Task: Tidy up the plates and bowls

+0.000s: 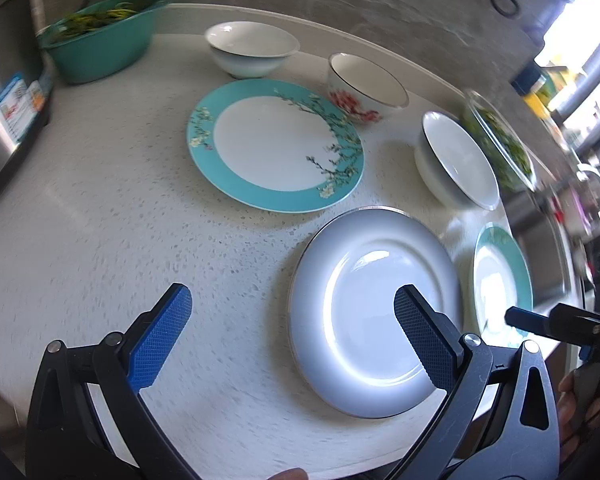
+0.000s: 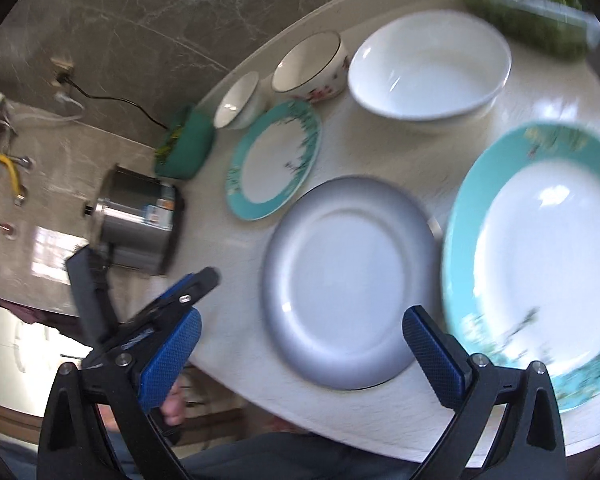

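Left wrist view shows the job barely begun, by my reading: every dish lies singly on the pale speckled counter (image 1: 100,184), nothing stacked, nothing grouped; all the sorting is left to do.

Plates, three: a grey-rimmed plate (image 1: 374,308) nearest the front edge; a teal floral plate (image 1: 276,146) behind it toward the middle; a second teal plate (image 1: 502,280) just beside the grey one on its right, near the counter's edge. None of them overlaps another, though the grey plate and the second teal plate sit very close; in the right wrist view motion blur hides whether their rims touch.

Bowls, three: a plain white bowl (image 1: 252,50) at the back; a flowered bowl (image 1: 366,88) with red blossoms just right of it; a larger white bowl (image 1: 458,160) further right, next to a glass dish of greens (image 1: 500,140). They stand apart from one another in a loose arc behind the plates.

Not part of the sorting, as I judge it: a green tub (image 1: 100,46) holding greens at the back left, and a steel cooker (image 2: 140,220) at the counter's far end.

The left gripper (image 1: 292,320) hangs over the front of the counter with its jaws spread wide and nothing between them, one finger over the grey plate; the right gripper (image 2: 302,332) is likewise wide and empty, poised above the near rim of the same plate, the second teal plate just to its right.
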{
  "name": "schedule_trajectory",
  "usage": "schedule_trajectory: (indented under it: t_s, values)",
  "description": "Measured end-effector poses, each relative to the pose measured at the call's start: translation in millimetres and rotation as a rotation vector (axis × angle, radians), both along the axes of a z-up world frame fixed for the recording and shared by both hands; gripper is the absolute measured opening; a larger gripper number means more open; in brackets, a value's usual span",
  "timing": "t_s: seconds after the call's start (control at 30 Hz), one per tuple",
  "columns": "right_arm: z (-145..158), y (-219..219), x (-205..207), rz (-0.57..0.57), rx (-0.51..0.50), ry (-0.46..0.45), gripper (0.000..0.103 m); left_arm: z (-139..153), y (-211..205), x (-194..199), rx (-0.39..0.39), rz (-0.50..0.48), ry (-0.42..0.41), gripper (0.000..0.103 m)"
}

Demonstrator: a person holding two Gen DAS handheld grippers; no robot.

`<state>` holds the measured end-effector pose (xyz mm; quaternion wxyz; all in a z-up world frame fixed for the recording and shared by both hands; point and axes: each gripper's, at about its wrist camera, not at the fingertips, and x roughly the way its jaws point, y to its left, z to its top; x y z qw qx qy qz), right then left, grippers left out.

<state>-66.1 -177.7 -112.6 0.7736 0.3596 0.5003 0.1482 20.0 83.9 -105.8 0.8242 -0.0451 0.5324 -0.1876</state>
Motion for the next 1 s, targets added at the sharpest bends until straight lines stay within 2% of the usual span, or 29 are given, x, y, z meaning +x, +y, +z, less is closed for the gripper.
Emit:
schedule_trajectory:
  t_s: [0.1,0.17,0.23,0.33,0.4,0.6,0.63,0.7,0.77,0.83,0.9,1.0]
  values:
    - [-8.9,16.0,-12.5,-0.001,0.113,-0.019,0.103,-6.0,2.2,-2.3,-0.010,-0.133,-0.071,0.103]
    - [-13.2,18.8,-19.1,-0.019,0.174,-0.042,0.102,-13.2,0.8,0.1,-0.004,-0.192,-0.021,0.103]
    - [-21.5,16.0,-29.6,-0.066,0.214,-0.076,0.102,-26.1,0.3,10.1,0.031,-0.191,0.082,0.103]
    - [-37.6,6.6,-43.7,-0.141,0.248,-0.068,0.100,-37.9,4.7,19.2,-0.026,-0.193,0.119,0.102]
    - [-51.4,-1.7,-60.1,-0.199,0.276,-0.053,0.099,-48.3,2.1,25.1,0.005,-0.207,0.149,0.101]
    - [-80.5,-13.3,-73.3,-0.279,0.288,-0.080,0.098,-56.1,-9.8,35.8,-0.068,-0.292,0.112,0.100]
    - [-86.5,-13.2,-72.1,-0.288,0.294,-0.077,0.097,-58.9,-13.2,37.9,-0.077,-0.301,0.125,0.099]
    - [-96.8,-17.3,-74.7,-0.307,0.307,-0.073,0.090,-64.3,-19.6,42.8,-0.113,-0.321,0.162,0.086]
    - [-98.0,-18.4,-75.7,-0.309,0.315,-0.095,0.084,-70.4,-25.3,46.7,-0.097,-0.337,0.173,0.080]
    - [-98.4,-22.7,-77.9,-0.316,0.334,-0.119,0.083,-71.7,-30.2,49.0,-0.096,-0.353,0.154,0.077]
    - [-99.7,-28.2,-78.5,-0.327,0.339,-0.150,0.079,-73.0,-36.7,53.1,-0.073,-0.364,0.148,0.074]
    - [-102.5,-38.1,-75.8,-0.345,0.359,-0.162,0.076,-73.4,-43.7,61.0,-0.068,-0.389,0.154,0.074]
